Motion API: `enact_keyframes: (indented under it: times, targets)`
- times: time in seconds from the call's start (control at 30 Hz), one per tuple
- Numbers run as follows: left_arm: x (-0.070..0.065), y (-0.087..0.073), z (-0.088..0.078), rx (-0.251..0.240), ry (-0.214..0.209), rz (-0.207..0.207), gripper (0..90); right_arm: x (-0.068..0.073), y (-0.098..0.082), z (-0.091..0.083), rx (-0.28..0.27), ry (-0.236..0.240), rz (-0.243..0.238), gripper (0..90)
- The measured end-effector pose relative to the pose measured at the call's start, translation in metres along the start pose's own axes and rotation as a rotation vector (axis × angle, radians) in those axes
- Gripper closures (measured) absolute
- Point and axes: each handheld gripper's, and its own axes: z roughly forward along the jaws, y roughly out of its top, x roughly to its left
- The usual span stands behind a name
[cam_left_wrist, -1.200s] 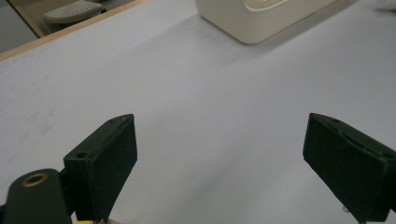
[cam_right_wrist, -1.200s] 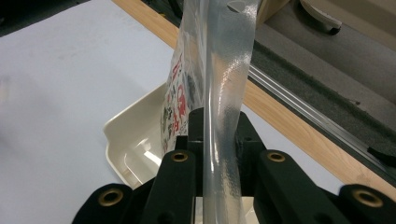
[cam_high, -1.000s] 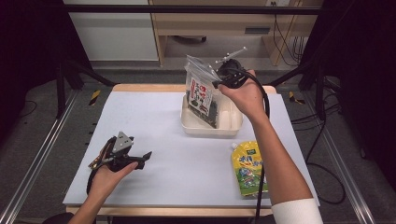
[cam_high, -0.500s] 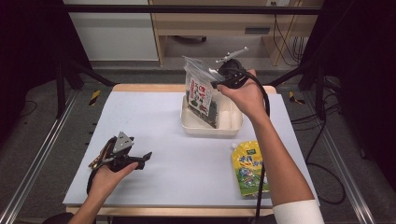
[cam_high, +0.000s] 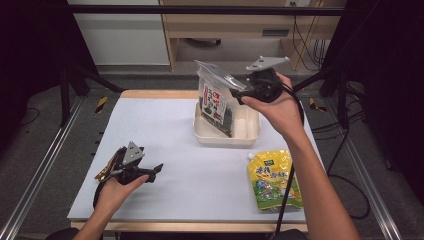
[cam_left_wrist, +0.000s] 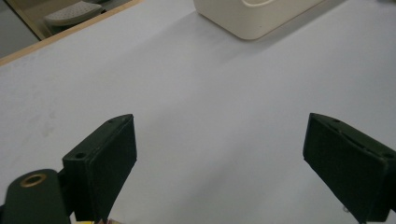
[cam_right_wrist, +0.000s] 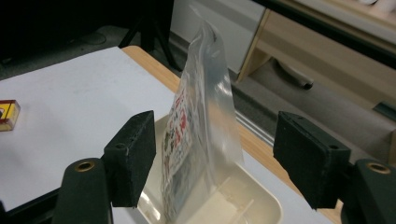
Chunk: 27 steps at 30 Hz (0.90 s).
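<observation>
The right gripper (cam_right_wrist: 212, 163) has just been opening, and its jaws now stand wide on either side of the seaweed packet (cam_high: 216, 102) with neither pad pressing it, which reads as a release; the packet stands on end, leaning, inside the cream tray (cam_high: 247, 136) at the far middle of the table (cam_high: 165, 125). The left gripper (cam_left_wrist: 224, 158) rests low over bare table at the near left, jaws wide and empty, probably parked clear of the work; the yellow pouch (cam_high: 272, 179) lies flat at the near right, well apart from the tray.
</observation>
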Motion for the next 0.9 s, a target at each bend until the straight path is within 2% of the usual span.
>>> enact_keyframes:
  times: [0.1,0.2,0.23,0.27,0.3,0.33,0.37,0.4,0.43,0.47,0.5,0.53,0.57,0.6,0.63,0.77,0.8,0.9]
  targets:
    - [0.000,0.000,0.000,0.001,0.004,0.002,9.6,0.003,-0.019,-0.025,-0.031,-0.025,-0.008,28.6]
    - [0.001,0.000,0.000,0.002,0.005,0.004,9.6,0.006,-0.049,-0.050,-0.048,-0.053,-0.011,28.3]
    - [0.001,0.000,0.000,0.001,0.007,0.004,9.6,0.006,-0.060,-0.055,-0.052,-0.057,-0.004,28.6]
    - [0.001,0.000,0.001,0.005,0.006,0.002,9.6,0.006,-0.060,-0.055,-0.052,-0.057,-0.004,28.6]
    - [0.000,-0.001,0.001,0.005,0.007,0.001,9.6,0.006,-0.071,-0.060,-0.054,-0.061,0.003,28.7]
    - [0.000,-0.001,0.002,0.008,0.007,0.003,9.6,0.006,-0.082,-0.064,-0.052,-0.066,0.013,28.9]
    - [0.001,-0.001,0.002,0.015,0.006,0.010,9.6,0.005,-0.102,-0.068,-0.013,-0.080,0.011,28.4]
    - [0.000,-0.001,0.002,0.019,0.006,0.012,9.6,0.004,-0.111,-0.069,-0.002,-0.085,0.018,28.3]
    - [0.000,-0.001,0.002,0.019,0.006,0.012,9.6,0.003,-0.120,-0.071,-0.006,-0.090,0.038,28.6]
    - [0.000,-0.001,0.002,0.019,0.006,0.013,9.6,0.003,-0.120,-0.071,-0.006,-0.090,0.038,28.6]
    - [0.000,-0.001,0.003,0.017,0.008,0.008,9.6,-0.001,-0.136,-0.072,-0.009,-0.093,0.076,28.9]
    - [0.000,-0.002,0.003,0.020,0.008,0.010,9.6,-0.001,-0.136,-0.072,-0.009,-0.093,0.076,28.9]
    - [0.001,-0.002,0.003,0.032,0.008,0.020,9.6,-0.004,-0.151,-0.071,0.003,-0.095,0.112,27.1]
    - [0.001,-0.002,0.003,0.032,0.008,0.020,9.6,-0.005,-0.158,-0.070,0.013,-0.099,0.132,25.2]
    - [0.000,-0.002,0.003,0.031,0.007,0.019,9.6,-0.005,-0.158,-0.070,0.013,-0.099,0.132,25.2]
    - [0.000,-0.002,0.004,0.029,0.008,0.015,9.6,-0.013,-0.187,-0.059,0.061,-0.087,0.197,17.5]
    - [0.000,-0.002,0.005,0.026,0.008,0.010,9.6,-0.016,-0.201,-0.053,0.073,-0.069,0.222,16.2]
    - [0.000,-0.003,0.005,0.031,0.006,0.012,9.6,-0.021,-0.220,-0.043,0.111,-0.062,0.248,19.4]
